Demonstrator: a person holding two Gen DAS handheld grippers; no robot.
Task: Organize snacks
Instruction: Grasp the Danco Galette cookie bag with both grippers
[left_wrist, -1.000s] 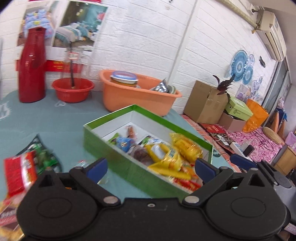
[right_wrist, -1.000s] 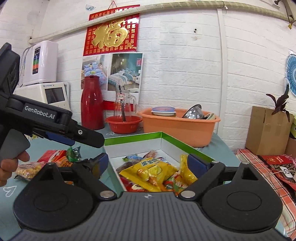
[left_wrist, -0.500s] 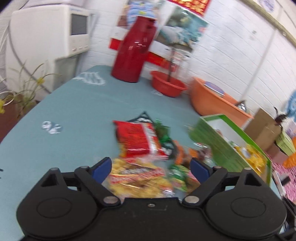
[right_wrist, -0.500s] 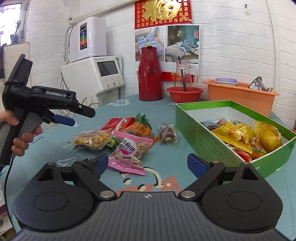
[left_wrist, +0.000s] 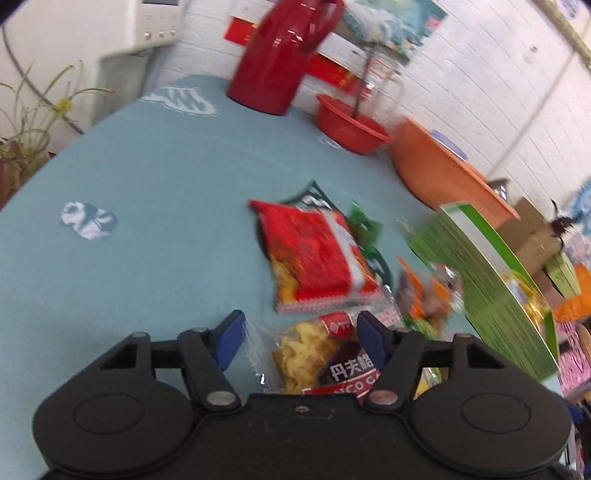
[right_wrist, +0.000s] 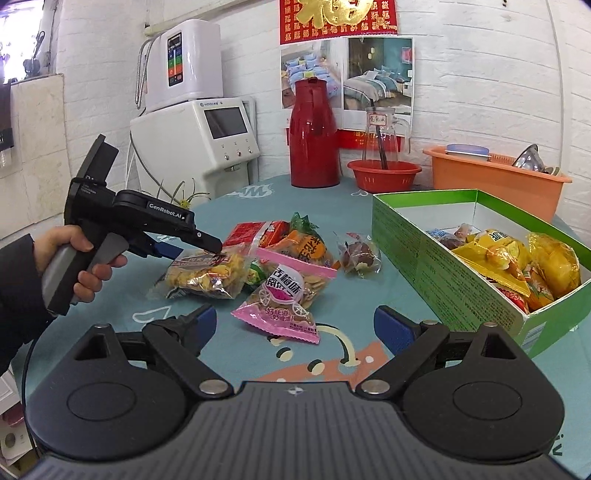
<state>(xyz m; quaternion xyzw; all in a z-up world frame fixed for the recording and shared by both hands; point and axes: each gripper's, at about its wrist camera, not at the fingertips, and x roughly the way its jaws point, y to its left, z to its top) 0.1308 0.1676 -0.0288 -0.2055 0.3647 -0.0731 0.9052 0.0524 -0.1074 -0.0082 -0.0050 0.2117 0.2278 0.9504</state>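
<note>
Hovering low over the pile, the left tongs (left_wrist: 301, 341) stand spread around a clear packet of yellow crisps (right_wrist: 205, 273) on the bench (left_wrist: 147, 206), not yet pinching it. It looks light, crinkly and slippery, its contents fragile; a gentle nip at the sealed edge seems safest. The right tongs (right_wrist: 295, 325) hang spread and empty near a pink packet (right_wrist: 284, 299). The green box (right_wrist: 443, 280), just beside the pile, is blurred in the left view, and the packet's underside is hidden.

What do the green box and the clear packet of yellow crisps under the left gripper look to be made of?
The green open-topped box looks like printed cardboard: thin flat walls, matte white inside. The clear packet of yellow crisps looks like glossy plastic film, with crinkles and highlights, the crisps showing through.
</note>
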